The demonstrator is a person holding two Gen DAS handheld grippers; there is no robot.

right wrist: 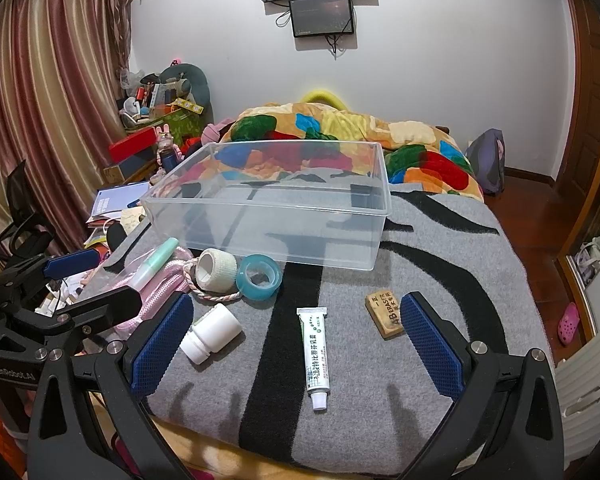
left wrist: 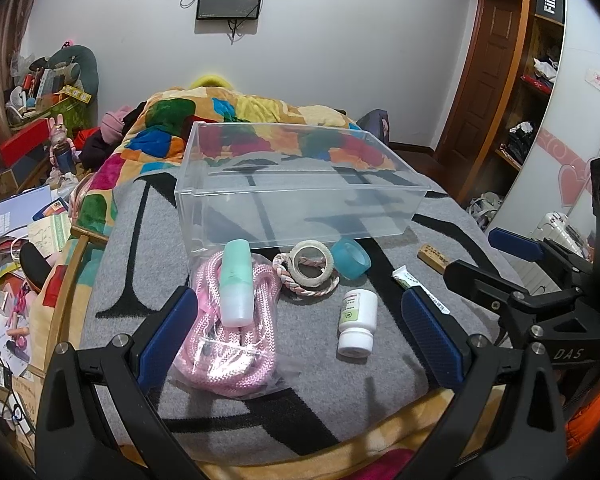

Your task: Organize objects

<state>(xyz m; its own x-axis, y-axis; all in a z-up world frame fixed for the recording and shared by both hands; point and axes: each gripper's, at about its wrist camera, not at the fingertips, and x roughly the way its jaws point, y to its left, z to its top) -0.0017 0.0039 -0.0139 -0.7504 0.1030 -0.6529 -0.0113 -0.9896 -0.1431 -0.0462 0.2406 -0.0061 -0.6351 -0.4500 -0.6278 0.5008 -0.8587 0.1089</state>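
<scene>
- Clear plastic bin (left wrist: 300, 188) sits empty on the grey blanket (right wrist: 440, 280) on the bed, the small items lying in front of it.
- Left claw (left wrist: 300, 340) spread wide, gripping nothing, over the pink rope bag (left wrist: 236, 344) and white pill bottle (left wrist: 358, 322).
- Right claw (right wrist: 296, 348) gapes wide too, hovering above the ointment tube (right wrist: 316, 354); eraser (right wrist: 384, 314) just beside its finger, perhaps touching.

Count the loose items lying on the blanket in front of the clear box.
7: bagged pink rope with green bottle on top, white roll, blue tape, pill bottle, tube, eraser. Others may be hidden.
</scene>
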